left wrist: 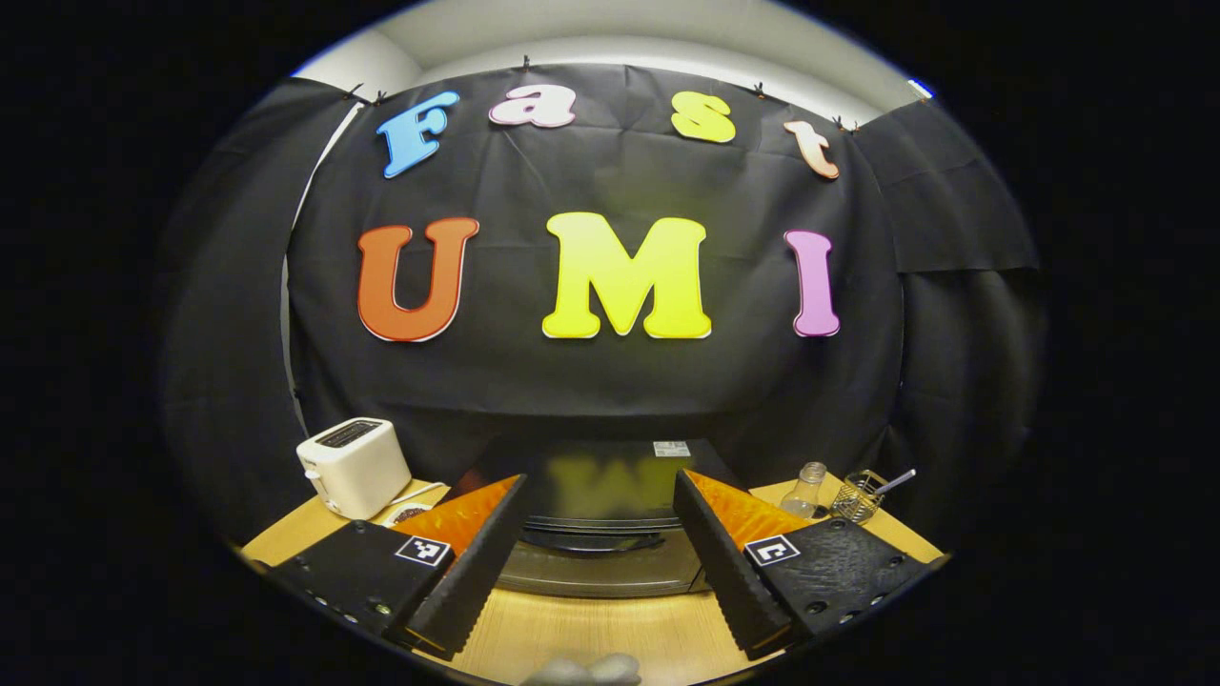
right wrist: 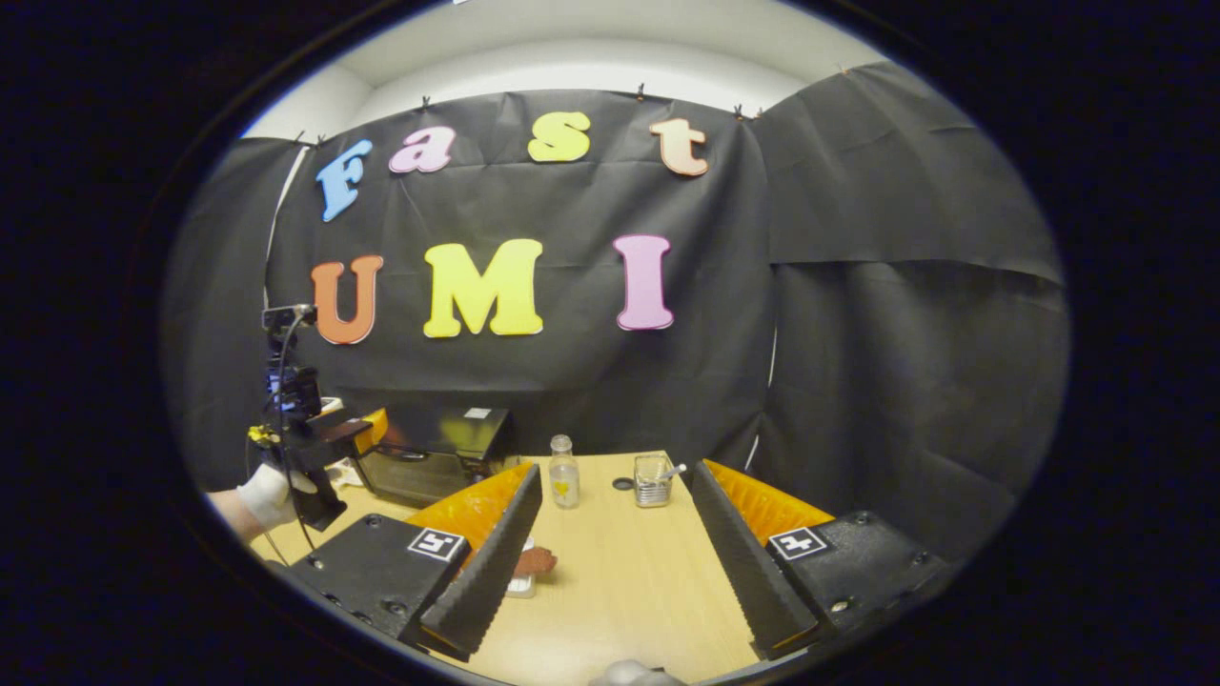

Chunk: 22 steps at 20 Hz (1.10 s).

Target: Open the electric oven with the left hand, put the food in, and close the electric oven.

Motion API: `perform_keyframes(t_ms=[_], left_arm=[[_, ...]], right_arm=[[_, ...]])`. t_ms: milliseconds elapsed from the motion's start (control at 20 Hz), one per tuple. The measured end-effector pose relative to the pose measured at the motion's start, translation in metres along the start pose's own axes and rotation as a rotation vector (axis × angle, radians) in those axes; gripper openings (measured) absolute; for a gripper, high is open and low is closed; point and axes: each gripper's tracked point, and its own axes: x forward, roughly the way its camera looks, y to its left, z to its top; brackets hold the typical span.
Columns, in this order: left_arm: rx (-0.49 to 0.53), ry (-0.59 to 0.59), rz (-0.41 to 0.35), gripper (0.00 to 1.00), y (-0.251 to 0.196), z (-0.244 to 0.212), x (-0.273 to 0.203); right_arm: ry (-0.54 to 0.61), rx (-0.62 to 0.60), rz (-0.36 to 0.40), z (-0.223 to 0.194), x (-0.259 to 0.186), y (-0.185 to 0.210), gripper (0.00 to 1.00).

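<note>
On the wooden surface [left wrist: 591, 629], straight ahead of my left tongs [left wrist: 596, 562], sits the electric oven [left wrist: 596, 514], a dark box with a glossy top and its door shut; the handle shows as a dark bar across the upper front, framed between my two fingers. The left tongs stand wide apart and hold nothing, hovering just short of the oven's front. To the oven's left I see a white toaster [left wrist: 355, 465], and to its right a small clear bottle [left wrist: 806, 489] and a wire basket [left wrist: 858, 495] with a utensil handle sticking out. In the right gripper view my right tongs [right wrist: 615, 553] are also spread wide and empty above the surface [right wrist: 629, 581]. The food [right wrist: 534, 562], a brownish piece, lies just beside the inner edge of the near finger, next to a small pale item that I cannot make out. Farther back stand the bottle [right wrist: 563, 474] and the basket [right wrist: 653, 479], close together. Off to the side in that view, the oven [right wrist: 434, 457] sits near the booth wall, with the left tongs [right wrist: 357, 431] in front of it, held by a gloved hand [right wrist: 267, 495].
</note>
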Motion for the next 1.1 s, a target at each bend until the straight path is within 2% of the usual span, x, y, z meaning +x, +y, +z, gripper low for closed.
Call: perform_keyframes(t_ms=[100, 300, 400, 550, 700, 750, 1100], left_arm=[[0.003, 0.034, 0.011, 0.97, 0.005, -0.016, 0.018], [0.007, 0.113, -0.001, 0.97, -0.002, -0.048, 0.044], [0.015, 0.138, 0.014, 0.97, 0.0, -0.059, 0.052], [0.046, 0.147, 0.043, 0.98, 0.012, -0.065, 0.059], [0.041, 0.162, 0.041, 0.98, 0.015, -0.068, 0.058], [0.044, 0.164, 0.049, 0.97, 0.017, -0.067, 0.056], [0.053, 0.198, 0.041, 0.97, 0.017, -0.075, 0.034]], right_arm=[[0.011, 0.001, -0.025, -0.005, -0.004, -0.007, 0.96], [0.035, -0.013, -0.062, -0.015, -0.015, -0.016, 1.0], [0.041, -0.01, -0.065, -0.017, -0.017, -0.016, 0.96], [0.05, -0.006, -0.059, -0.021, -0.02, -0.014, 0.96], [0.055, -0.004, -0.044, -0.023, -0.019, -0.008, 0.96], [0.058, -0.001, -0.035, -0.026, -0.019, -0.006, 1.0], [0.064, 0.017, -0.001, -0.034, -0.022, 0.005, 1.0]])
